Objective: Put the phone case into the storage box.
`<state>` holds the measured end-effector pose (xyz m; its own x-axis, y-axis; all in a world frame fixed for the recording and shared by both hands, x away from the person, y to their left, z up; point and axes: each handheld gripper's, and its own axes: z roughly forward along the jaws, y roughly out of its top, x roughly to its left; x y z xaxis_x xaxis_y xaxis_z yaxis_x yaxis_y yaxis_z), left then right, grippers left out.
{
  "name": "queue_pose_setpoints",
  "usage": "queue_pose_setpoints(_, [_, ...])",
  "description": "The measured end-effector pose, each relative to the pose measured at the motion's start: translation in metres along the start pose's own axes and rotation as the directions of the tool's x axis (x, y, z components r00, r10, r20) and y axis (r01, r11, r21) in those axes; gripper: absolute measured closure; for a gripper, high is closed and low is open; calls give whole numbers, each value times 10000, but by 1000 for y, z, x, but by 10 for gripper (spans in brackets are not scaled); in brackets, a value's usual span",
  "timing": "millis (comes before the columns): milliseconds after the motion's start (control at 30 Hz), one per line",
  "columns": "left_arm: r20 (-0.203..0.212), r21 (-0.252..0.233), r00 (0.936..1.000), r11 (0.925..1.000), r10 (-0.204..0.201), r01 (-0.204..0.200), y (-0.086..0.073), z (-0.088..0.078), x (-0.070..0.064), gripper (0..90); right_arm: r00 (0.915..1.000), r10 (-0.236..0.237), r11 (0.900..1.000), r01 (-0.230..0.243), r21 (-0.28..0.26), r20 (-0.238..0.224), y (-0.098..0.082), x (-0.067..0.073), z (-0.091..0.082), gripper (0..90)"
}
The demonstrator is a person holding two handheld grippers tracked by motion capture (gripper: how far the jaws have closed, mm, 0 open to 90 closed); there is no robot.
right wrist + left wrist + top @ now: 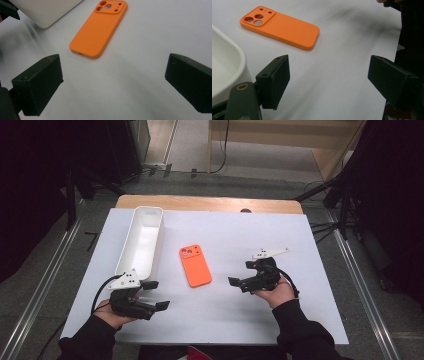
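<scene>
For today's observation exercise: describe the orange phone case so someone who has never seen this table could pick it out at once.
Start at the white sheet that covers the table. Near its middle, between the long white tray and the right gripper, lies the orange phone case, flat, camera cut-outs at its far end. It is the one brightly coloured thing there.

A: What is showing on the left gripper [157, 295]?
B: A black body is carrying two blocky black jaws, a grey three-cornered plate dotted with small dark holes is sitting on top, and a black cable is looping off its left side. A brass-ringed hole is glinting near one jaw.

A: And the right gripper [234, 281]?
B: The same black build is showing, with a pale plate at its far side and a cable curving around it. Dark long sleeves are covering both forearms.
</scene>
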<state>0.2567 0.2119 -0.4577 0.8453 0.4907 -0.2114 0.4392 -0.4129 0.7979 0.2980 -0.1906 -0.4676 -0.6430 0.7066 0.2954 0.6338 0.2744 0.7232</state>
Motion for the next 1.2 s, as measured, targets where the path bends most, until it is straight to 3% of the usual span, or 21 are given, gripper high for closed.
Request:
queue_pose_setpoints(267, [4, -29, 10000, 10000, -2, 2, 0, 0, 0, 180, 9999, 34, 9999, -36, -107, -118, 10, 3, 11, 4])
queue_pose_setpoints(1200, [42, -30, 10000, 10000, -72, 72, 0, 1, 1, 179, 9998, -141, 9998, 140, 119, 141, 43, 14, 48, 5])
